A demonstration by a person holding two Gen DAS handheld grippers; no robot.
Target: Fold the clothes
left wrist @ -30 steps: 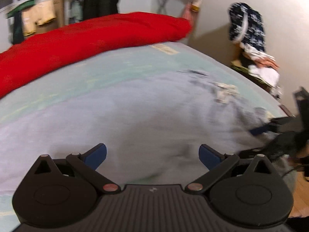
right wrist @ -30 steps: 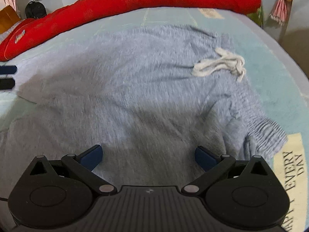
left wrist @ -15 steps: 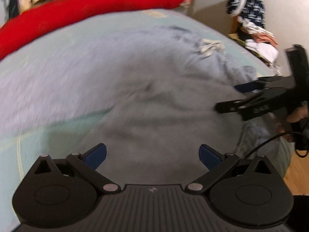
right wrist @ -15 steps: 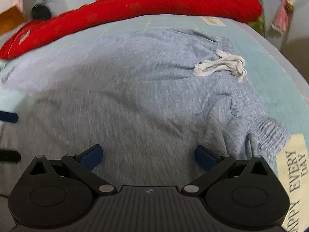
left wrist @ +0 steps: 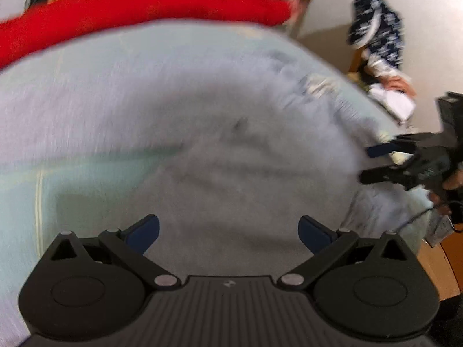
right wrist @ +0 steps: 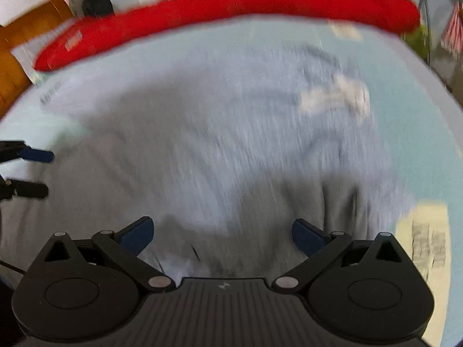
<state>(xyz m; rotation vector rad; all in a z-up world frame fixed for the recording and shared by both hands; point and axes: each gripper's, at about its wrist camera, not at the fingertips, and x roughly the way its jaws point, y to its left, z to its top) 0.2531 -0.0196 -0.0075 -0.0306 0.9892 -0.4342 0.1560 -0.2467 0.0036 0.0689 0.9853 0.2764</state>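
Grey sweatpants (left wrist: 231,150) (right wrist: 220,144) lie spread across a pale blue bed, with a white drawstring (right wrist: 335,95) near the waistband on the right. My left gripper (left wrist: 228,231) hovers open over the near part of the grey cloth, nothing between its fingers. My right gripper (right wrist: 221,231) is open too, above the cloth near the waistband end. In the left wrist view the right gripper (left wrist: 385,162) shows at the right edge, held by a hand. The left gripper (right wrist: 31,170) appears at the left edge of the right wrist view. Both views are blurred by motion.
A long red pillow (left wrist: 130,14) (right wrist: 231,11) lies along the far side of the bed (left wrist: 101,57). Clothes are piled on a chair (left wrist: 376,43) by the wall at the right. A cream printed patch (right wrist: 425,231) is on the sheet beside the waistband.
Both grippers have moved nearer over the sweatpants and the views have shifted. The right gripper has come further into the left wrist view. Both stay open.
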